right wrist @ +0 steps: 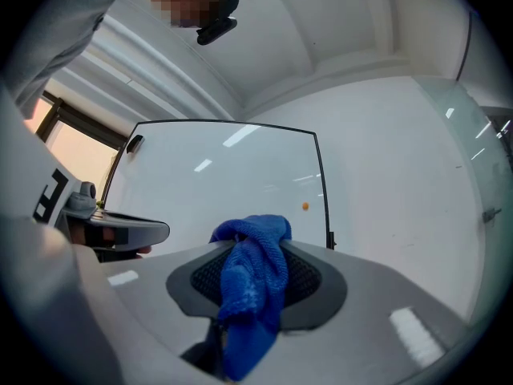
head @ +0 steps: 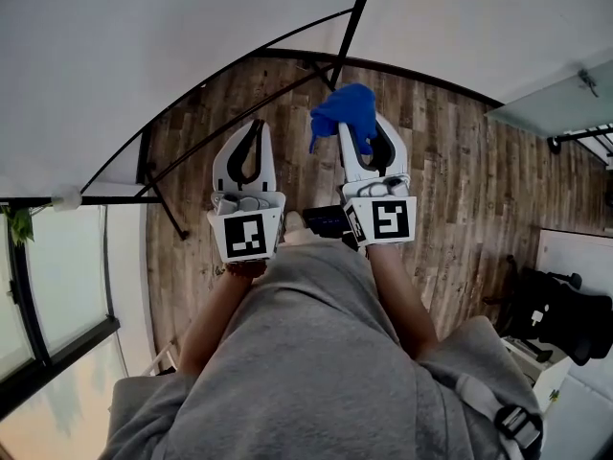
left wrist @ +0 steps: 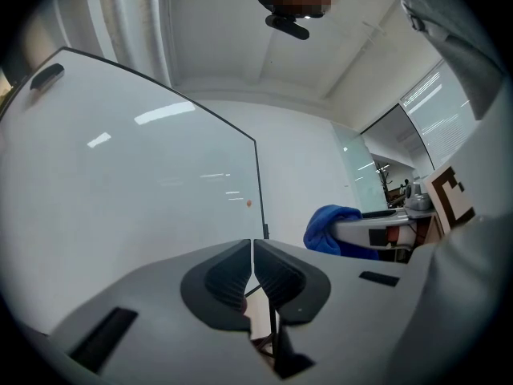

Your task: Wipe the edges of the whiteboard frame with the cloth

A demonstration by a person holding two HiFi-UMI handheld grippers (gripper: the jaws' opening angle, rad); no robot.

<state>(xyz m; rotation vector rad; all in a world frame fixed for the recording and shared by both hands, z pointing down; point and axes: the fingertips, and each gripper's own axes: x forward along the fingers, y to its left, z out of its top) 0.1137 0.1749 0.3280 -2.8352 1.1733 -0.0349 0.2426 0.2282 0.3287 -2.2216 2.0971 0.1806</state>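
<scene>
- The whiteboard (right wrist: 224, 175) stands ahead of you, filling the far left of the head view.
- The wooden floor (head: 460, 161) lies below your arms.
- The whiteboard's thin black frame (right wrist: 323, 191) runs down its right edge, just beyond the tips of both tools.
- Your left gripper (left wrist: 249, 251) has its jaws drawn together with nothing between them.
- Your right gripper (head: 364, 127) is clamped on the blue cloth (right wrist: 252, 247), which bunches above the jaws and hangs below them, near the frame's right edge.
- A small orange dot (right wrist: 305, 206) sits on the board near that edge.
</scene>
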